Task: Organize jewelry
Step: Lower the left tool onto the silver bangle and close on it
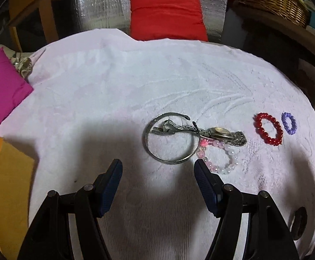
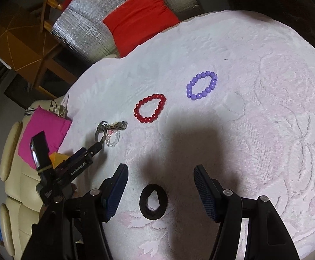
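On a white textured cloth [image 1: 114, 82] were laid: metal bangle [image 1: 157, 151], wristwatch [image 1: 219, 132] and pink-white bead bracelet [image 1: 220, 162], overlapping; red bead bracelet [image 2: 149, 108] and purple bead bracelet [image 2: 201, 85], apart. Left gripper [image 1: 158, 170] and right gripper [image 2: 160, 175] were held wide, empty; a black hair tie [image 2: 153, 201] lay between the right one's fingers.

Black hair tie [image 2: 153, 204] between parted right hand-held gripper [image 2: 159, 174] fingers — red bead bracelet [image 2: 150, 108] beyond.
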`<action>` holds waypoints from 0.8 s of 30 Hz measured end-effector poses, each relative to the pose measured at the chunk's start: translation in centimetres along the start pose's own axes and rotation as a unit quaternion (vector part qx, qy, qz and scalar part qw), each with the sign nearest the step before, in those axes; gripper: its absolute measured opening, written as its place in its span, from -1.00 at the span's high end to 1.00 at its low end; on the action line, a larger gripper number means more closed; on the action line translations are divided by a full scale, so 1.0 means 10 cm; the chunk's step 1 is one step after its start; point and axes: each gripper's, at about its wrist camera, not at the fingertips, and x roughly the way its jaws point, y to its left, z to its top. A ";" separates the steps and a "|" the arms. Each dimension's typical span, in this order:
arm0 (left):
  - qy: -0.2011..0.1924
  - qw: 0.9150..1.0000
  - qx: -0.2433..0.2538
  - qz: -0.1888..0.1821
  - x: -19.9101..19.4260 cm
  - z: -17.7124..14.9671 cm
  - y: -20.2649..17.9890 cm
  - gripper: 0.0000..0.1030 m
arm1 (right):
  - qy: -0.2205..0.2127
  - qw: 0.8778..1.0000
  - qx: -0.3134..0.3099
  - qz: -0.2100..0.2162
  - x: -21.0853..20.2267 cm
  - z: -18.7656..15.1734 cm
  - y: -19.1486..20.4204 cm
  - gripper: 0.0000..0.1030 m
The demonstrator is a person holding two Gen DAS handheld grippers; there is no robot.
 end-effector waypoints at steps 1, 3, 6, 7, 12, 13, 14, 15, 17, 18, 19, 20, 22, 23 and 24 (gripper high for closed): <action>0.001 1.000 -0.001 -0.001 0.02 0.00 0.01 -0.35 | 0.001 1.000 0.001 -0.001 0.01 0.00 0.00 -0.30; 0.001 1.000 -0.007 -0.010 0.05 0.02 0.02 -0.35 | 0.001 1.000 0.003 -0.005 0.04 0.01 0.00 -0.30; -0.004 1.000 -0.012 -0.022 0.11 0.07 0.02 -0.36 | -0.006 1.000 0.001 -0.019 0.07 0.06 -0.01 -0.29; -0.004 1.000 -0.011 -0.023 0.13 0.08 0.02 -0.37 | -0.012 1.000 -0.003 -0.028 0.08 0.08 0.00 -0.30; -0.012 0.999 -0.011 -0.038 0.22 0.14 0.03 -0.38 | -0.027 0.998 -0.014 -0.061 0.19 0.27 -0.04 -0.29; -0.014 0.999 -0.009 -0.039 0.23 0.15 0.03 -0.38 | -0.031 0.997 -0.013 -0.064 0.20 0.31 -0.06 -0.25; -0.018 0.999 -0.009 -0.040 0.24 0.15 0.04 -0.38 | -0.032 0.997 -0.012 -0.065 0.21 0.34 -0.07 -0.20; -0.020 0.999 -0.009 -0.041 0.25 0.16 0.04 -0.38 | -0.031 0.997 -0.012 -0.066 0.24 0.37 -0.07 -0.11; -0.026 0.999 -0.014 -0.042 0.26 0.18 0.07 -0.32 | -0.026 0.997 -0.008 -0.069 0.30 0.40 -0.06 -0.11; -0.029 0.999 -0.017 -0.042 0.27 0.19 0.09 -0.16 | -0.022 0.997 -0.006 -0.069 0.34 0.40 -0.05 -0.11; -0.033 0.998 -0.025 -0.039 0.28 0.21 0.13 -0.16 | -0.020 0.998 -0.006 -0.067 0.36 0.40 -0.03 -0.11; -0.032 0.998 -0.034 -0.039 0.29 0.22 0.16 -0.16 | -0.017 0.998 -0.009 -0.065 0.40 0.40 0.02 -0.11; -0.031 0.997 -0.053 -0.049 0.28 0.21 0.26 -0.15 | -0.017 0.998 -0.019 -0.061 0.43 0.38 0.09 -0.11; -0.031 0.997 -0.056 -0.045 0.28 0.21 0.27 -0.15 | -0.017 0.998 -0.025 -0.058 0.45 0.37 0.14 -0.11; -0.030 0.997 -0.057 -0.041 0.27 0.21 0.29 -0.15 | -0.016 0.998 -0.033 -0.055 0.48 0.36 0.20 -0.11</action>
